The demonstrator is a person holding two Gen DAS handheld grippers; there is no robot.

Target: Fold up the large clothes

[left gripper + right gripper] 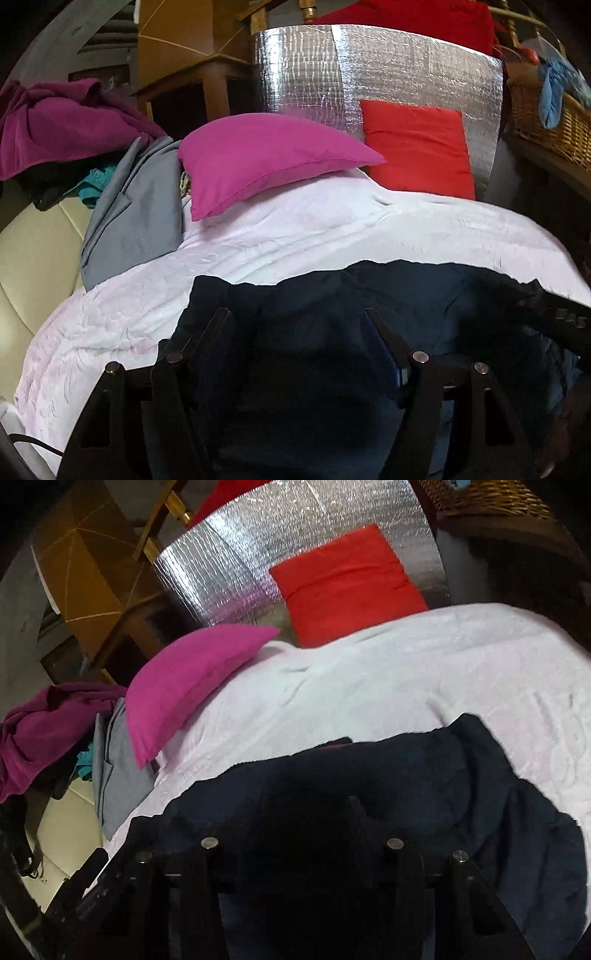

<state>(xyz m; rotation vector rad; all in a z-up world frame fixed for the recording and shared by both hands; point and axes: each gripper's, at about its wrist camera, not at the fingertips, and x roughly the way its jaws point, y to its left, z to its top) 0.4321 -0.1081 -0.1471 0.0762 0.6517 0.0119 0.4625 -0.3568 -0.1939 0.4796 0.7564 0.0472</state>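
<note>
On a bed spread with a pale pink plush blanket (277, 236), a dark navy garment (332, 314) lies bunched across the near edge, directly under both tools you hold. Your left gripper (299, 321) shows its two black fingers (218, 332) set well apart, with navy cloth filling the gap between them; whether they actually pinch any fabric cannot be told. Your right gripper (291, 812) sits in deep shadow against the same garment (406, 775), so its opening and any hold are unreadable. Beyond the garment, a magenta pillow (266, 158) lies tilted on the blanket, and a red cushion (417, 147) leans against a silver quilted foil panel (406, 74). At the bed's left side, a grey folded cloth (136, 206) lies beside a heap topped by a purple garment (55, 122). Only the left view takes in a woven wicker basket (554, 125) with a blue cloth (554, 92) draped over its rim; the right view catches just a corner of that basket (491, 494). Only the right view shows the garment's far right edge spreading over the blanket (443, 657).
</note>
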